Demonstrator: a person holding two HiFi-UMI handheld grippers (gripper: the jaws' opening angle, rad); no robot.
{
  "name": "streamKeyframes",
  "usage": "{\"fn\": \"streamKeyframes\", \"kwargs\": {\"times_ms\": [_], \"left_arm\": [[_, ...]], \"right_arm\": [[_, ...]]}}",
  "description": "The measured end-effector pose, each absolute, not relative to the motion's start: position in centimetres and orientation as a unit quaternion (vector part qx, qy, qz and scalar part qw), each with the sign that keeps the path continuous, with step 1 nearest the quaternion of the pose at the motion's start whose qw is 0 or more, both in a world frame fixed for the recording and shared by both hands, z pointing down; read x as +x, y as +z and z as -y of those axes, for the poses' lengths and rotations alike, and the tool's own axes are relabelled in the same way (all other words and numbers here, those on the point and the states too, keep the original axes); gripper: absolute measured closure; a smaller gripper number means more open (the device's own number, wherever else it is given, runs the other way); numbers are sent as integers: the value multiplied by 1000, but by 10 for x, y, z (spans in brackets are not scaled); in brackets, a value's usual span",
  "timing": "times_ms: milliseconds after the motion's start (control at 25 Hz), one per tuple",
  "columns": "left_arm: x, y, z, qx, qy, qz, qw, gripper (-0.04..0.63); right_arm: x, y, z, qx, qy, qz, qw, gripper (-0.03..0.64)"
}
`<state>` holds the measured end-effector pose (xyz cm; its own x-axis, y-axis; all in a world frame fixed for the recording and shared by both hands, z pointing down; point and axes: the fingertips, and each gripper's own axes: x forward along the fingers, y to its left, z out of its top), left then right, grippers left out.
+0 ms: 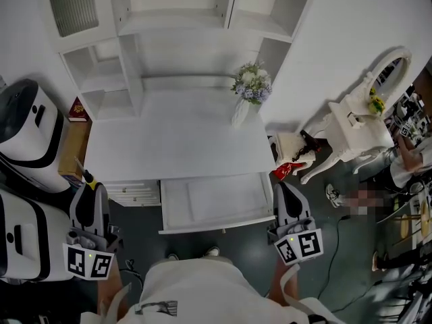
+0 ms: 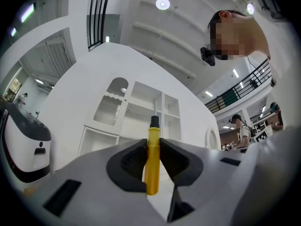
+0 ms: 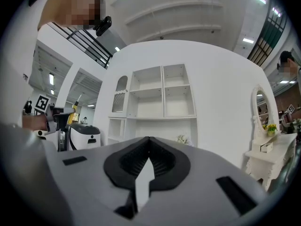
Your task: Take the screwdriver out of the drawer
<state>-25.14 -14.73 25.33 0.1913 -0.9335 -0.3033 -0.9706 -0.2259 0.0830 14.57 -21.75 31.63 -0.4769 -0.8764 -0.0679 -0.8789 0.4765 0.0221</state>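
Observation:
A screwdriver (image 2: 152, 160) with a yellow handle and a black collar stands upright between the pads of my left gripper (image 2: 151, 160), which is shut on it. In the head view the left gripper (image 1: 88, 186) is at the desk's left side, and the screwdriver's yellow and black end (image 1: 88, 177) sticks out past its tips. The white drawer (image 1: 214, 201) under the desk is pulled out and looks bare inside. At the drawer's right front corner sits my right gripper (image 1: 281, 189), and the right gripper (image 3: 148, 145) holds its jaws shut with nothing between them.
A white desk (image 1: 175, 137) with a shelf unit (image 1: 169, 32) behind it carries a vase of flowers (image 1: 248, 90). A black and white machine (image 1: 27, 123) stands at the left. A white vanity with a mirror (image 1: 364, 123) stands at the right, with a person (image 1: 412, 157) beyond it.

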Motion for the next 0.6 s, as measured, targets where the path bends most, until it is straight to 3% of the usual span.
{"fn": "streamKeyframes", "kwargs": {"times_ms": [600], "left_arm": [[-256, 256, 143, -779, 155, -605, 52, 508]], "right_arm": [[131, 316, 203, -512, 22, -859, 23, 609]]}}
